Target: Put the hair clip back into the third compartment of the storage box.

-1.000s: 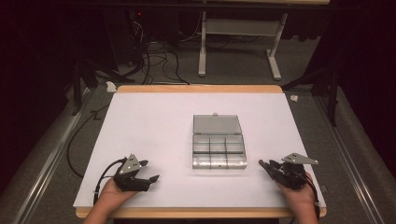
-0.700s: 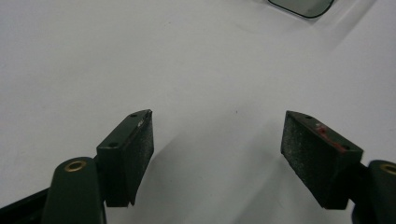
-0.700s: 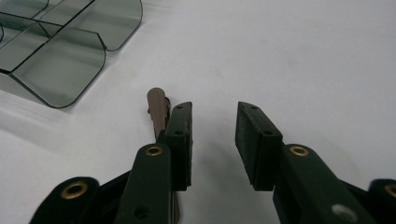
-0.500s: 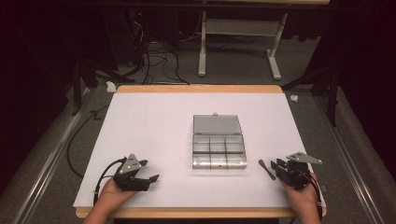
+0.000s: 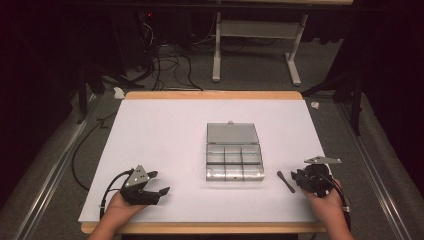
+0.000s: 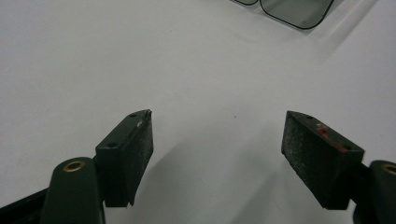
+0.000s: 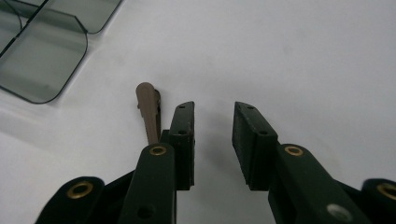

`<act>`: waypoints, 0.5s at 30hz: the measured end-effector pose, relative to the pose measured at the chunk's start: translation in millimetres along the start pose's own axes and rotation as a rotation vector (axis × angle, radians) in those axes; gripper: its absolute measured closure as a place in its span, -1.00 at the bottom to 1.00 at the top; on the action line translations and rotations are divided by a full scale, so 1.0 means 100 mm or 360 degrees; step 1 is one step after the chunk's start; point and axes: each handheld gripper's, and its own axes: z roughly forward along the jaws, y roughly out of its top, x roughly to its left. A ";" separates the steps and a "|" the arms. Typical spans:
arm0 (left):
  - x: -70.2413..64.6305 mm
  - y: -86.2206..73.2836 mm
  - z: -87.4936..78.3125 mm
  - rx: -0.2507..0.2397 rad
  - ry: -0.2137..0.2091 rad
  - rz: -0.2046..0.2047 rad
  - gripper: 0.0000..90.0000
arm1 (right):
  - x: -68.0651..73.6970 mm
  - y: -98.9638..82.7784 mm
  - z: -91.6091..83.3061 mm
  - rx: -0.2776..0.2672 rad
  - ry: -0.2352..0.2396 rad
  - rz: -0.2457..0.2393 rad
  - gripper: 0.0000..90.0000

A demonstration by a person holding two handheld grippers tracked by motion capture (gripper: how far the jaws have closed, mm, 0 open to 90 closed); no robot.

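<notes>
Two handheld grippers are resting at the near edge of a white table, with a small brown stick lying beside a clear plastic box.

The box is sitting open near the middle of the table, its lid lying flat behind its compartments. The brown stick is lying flat on the table just right of the box's near right corner, free of both grippers. The right gripper is sitting just right of the stick; its jaws have just been opening and are standing partly apart, holding nothing, the stick lying just outside the left jaw. The left gripper is resting well left of the box, its jaws standing wide apart over bare table, gripping nothing.
</notes>
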 end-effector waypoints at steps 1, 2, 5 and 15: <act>0.00 0.00 0.00 -0.0004 0.0002 0.0001 -0.44 | 0.00 0.01 -0.01 0.0019 0.0016 -0.0003 0.55; 0.00 0.00 0.00 -0.0005 0.0001 0.0002 -0.44 | 0.00 0.02 -0.01 0.0059 0.0028 -0.0016 0.55; -0.01 0.00 0.00 -0.0006 0.0001 0.0006 -0.44 | 0.00 0.03 -0.01 0.0096 0.0051 -0.0008 0.54; -0.01 0.00 0.00 -0.0005 0.0004 0.0015 -0.44 | 0.06 0.13 -0.05 0.0241 0.0118 -0.0056 0.45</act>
